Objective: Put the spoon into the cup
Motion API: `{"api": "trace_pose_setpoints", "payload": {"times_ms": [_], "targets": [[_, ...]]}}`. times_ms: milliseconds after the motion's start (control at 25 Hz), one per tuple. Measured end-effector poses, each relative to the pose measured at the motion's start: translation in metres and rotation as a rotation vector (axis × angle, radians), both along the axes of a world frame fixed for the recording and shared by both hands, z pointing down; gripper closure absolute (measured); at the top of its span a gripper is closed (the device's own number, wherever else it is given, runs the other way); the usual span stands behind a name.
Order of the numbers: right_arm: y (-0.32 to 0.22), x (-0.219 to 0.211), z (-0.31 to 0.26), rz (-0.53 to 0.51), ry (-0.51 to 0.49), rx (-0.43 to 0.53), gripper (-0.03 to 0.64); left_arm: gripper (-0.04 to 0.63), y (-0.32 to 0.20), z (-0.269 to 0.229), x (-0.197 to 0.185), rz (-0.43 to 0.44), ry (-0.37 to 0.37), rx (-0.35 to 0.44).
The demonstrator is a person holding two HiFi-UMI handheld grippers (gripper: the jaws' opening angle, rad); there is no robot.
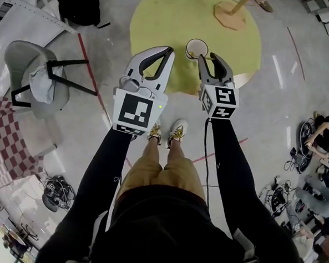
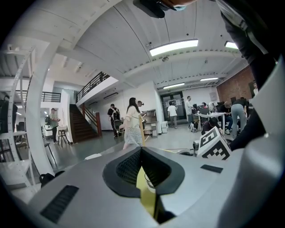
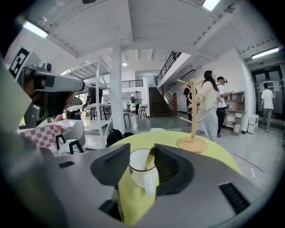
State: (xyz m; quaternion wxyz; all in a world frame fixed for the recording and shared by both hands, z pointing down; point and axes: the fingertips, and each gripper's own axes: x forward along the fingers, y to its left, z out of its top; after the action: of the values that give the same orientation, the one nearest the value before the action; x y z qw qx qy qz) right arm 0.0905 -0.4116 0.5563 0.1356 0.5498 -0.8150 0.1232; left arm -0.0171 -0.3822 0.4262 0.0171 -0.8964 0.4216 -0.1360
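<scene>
Fingers of right gripper (image 3: 142, 152) stand parted, empty; cup (image 3: 139, 173) on bench (image 3: 213, 153) just ahead. Olive sliver, likely the spoon (image 3: 149, 156), leans inside. Fingers of left gripper (image 2: 141, 150) clenched, empty. Risk: on withdrawal a finger snags spoon or rim, tipping cup.

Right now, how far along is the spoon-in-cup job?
Nearly done: a slim greenish spoon already leans inside the white handled cup on the round yellow table. The right hand-held gripper stands open by the cup, clamping nothing; the left hand-held gripper is shut, empty. Only backing away looks left.
</scene>
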Motion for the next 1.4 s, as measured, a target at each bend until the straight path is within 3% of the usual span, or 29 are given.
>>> {"api": "trace_pose_setpoints", "payload": {"times_ms": [40, 160, 560, 1080, 1400], "targets": [[0.0, -0.001, 0.0, 0.002, -0.009, 0.0, 0.417, 0.58, 0.0, 0.001, 0.0, 0.001, 0.001, -0.003], [0.001, -0.002, 0.002, -0.004, 0.001, 0.002, 0.405, 0.58, 0.001, 0.005, 0.001, 0.003, 0.0, -0.008], [0.005, 0.007, -0.016, 0.013, 0.027, 0.037, 0.393, 0.58, 0.002, 0.0, -0.001, 0.001, 0.01, -0.002], [0.037, 0.01, -0.119, 0.078, -0.035, 0.176, 0.393, 0.579, 0.01, -0.042, -0.01, -0.021, 0.019, 0.034], [0.054, -0.008, -0.166, 0.055, -0.05, 0.236, 0.4, 0.579, 0.016, -0.078, -0.011, -0.017, 0.045, 0.082]]}}
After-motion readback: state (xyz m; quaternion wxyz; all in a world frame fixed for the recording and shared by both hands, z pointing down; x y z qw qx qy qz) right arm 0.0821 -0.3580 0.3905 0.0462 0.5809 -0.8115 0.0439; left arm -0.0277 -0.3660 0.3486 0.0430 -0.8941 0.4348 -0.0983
